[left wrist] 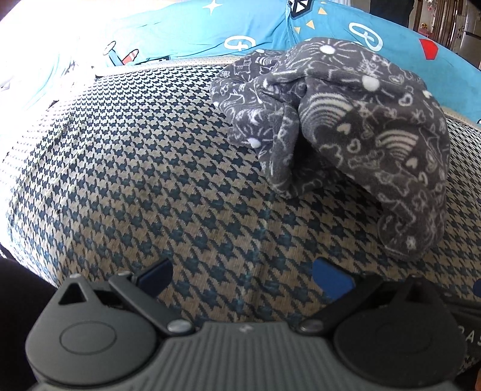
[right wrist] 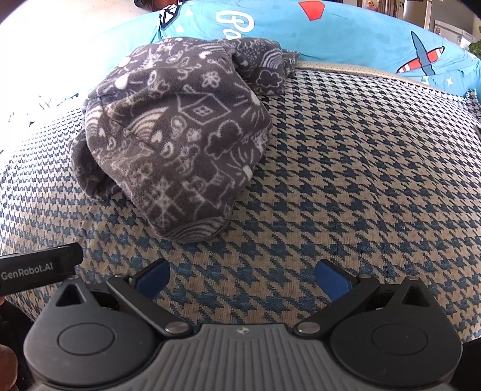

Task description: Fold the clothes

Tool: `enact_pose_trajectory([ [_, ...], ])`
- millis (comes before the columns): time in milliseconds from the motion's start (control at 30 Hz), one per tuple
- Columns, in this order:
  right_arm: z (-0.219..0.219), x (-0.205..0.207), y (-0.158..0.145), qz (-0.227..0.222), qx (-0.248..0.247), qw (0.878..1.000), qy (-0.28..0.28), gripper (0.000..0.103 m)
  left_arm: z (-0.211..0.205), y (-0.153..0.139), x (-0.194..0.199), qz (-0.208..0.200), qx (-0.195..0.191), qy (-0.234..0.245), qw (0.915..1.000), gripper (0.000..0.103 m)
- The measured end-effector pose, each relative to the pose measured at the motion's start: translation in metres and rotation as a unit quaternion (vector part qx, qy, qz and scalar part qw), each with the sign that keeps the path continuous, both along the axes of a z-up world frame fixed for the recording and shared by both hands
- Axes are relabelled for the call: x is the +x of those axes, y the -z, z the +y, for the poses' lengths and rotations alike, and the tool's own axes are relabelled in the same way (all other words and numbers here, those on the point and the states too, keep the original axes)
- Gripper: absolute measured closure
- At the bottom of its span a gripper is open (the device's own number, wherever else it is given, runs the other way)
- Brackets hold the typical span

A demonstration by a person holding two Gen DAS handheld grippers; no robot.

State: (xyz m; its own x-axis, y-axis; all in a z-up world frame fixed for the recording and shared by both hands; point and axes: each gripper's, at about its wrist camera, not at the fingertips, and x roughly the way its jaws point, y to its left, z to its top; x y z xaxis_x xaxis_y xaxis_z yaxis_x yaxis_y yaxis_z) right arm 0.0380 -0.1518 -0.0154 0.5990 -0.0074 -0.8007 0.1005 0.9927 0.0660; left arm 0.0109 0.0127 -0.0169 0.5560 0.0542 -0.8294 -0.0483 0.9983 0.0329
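A grey fleece garment (left wrist: 345, 126) with white doodle prints lies bunched in a thick folded lump on the houndstooth cover (left wrist: 135, 156). In the left wrist view it sits ahead and to the right; in the right wrist view the garment (right wrist: 168, 135) lies ahead and to the left. My left gripper (left wrist: 243, 279) hovers low over the cover, open, with nothing between its blue pads (left wrist: 332, 279). My right gripper (right wrist: 242, 279) is also open and empty, a short way in front of the garment's near edge. The left gripper's black body (right wrist: 39, 267) shows at the left edge of the right wrist view.
A bright blue quilt (left wrist: 195, 33) with cartoon prints lies along the back of the houndstooth cover (right wrist: 360, 168), seen again as the quilt (right wrist: 345, 33) behind the garment. Strong light washes out the far left. Furniture (left wrist: 451, 27) stands at the back right.
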Motion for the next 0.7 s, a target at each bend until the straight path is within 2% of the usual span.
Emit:
enact_pose_trajectory([
  [367, 0.005, 0.016, 0.004, -0.005, 0.010, 1.000, -0.002, 0.000, -0.002, 0.003, 0.004, -0.003, 0.001, 0.008, 1.0000, 0.000],
  [533, 0.008, 0.007, 0.004, -0.004, 0.010, 1.000, -0.007, 0.000, 0.001, 0.006, 0.005, -0.001, -0.003, 0.001, 1.0000, 0.000],
  [700, 0.007, 0.015, 0.006, -0.004, 0.010, 1.000, -0.010, 0.005, 0.004, 0.008, 0.006, 0.002, -0.004, -0.003, 1.0000, 0.000],
])
